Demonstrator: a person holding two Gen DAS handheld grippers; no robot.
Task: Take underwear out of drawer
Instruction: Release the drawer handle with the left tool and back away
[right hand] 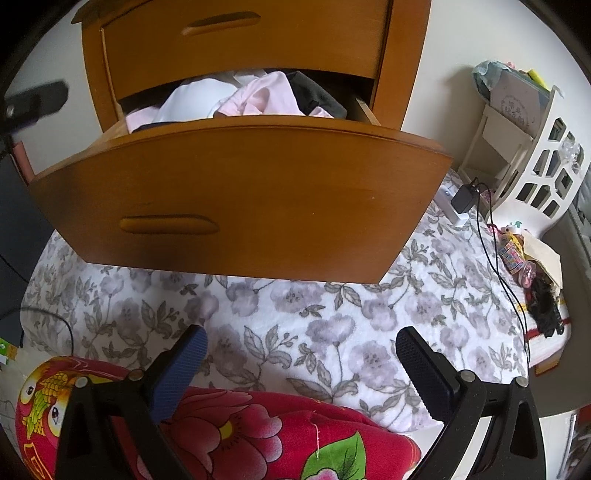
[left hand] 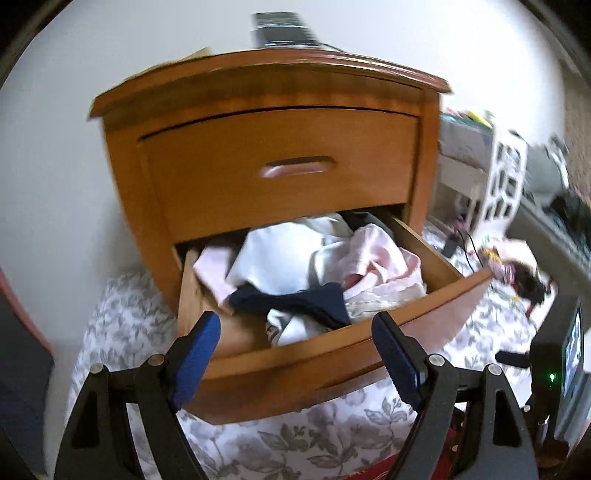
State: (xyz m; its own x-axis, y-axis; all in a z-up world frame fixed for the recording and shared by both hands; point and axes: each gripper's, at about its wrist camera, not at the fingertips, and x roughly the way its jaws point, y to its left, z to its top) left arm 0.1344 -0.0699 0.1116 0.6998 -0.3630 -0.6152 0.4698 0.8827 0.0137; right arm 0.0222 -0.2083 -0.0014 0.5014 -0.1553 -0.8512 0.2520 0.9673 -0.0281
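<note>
A wooden nightstand (left hand: pixel 258 92) has its lower drawer (left hand: pixel 332 354) pulled out and its upper drawer shut. The drawer holds a heap of clothes: a dark navy underwear piece (left hand: pixel 295 301) lies on top near the front, with pink cloth (left hand: pixel 373 266) and white cloth (left hand: pixel 273 254) behind it. My left gripper (left hand: pixel 295 350) hangs open just in front of and above the drawer's front edge, nothing between its blue pads. In the right wrist view the drawer front (right hand: pixel 240 199) fills the middle; my right gripper (right hand: pixel 299 365) is open and empty, lower down over the floral blanket (right hand: pixel 332 325).
A red flowered quilt (right hand: pixel 240 424) lies under the right gripper. A white lattice shelf (right hand: pixel 543 173) stands right of the nightstand, with a charger and black cable (right hand: pixel 465 199) and small clutter (right hand: pixel 528 258) on the blanket. A dark device (left hand: pixel 280 29) sits on the nightstand top.
</note>
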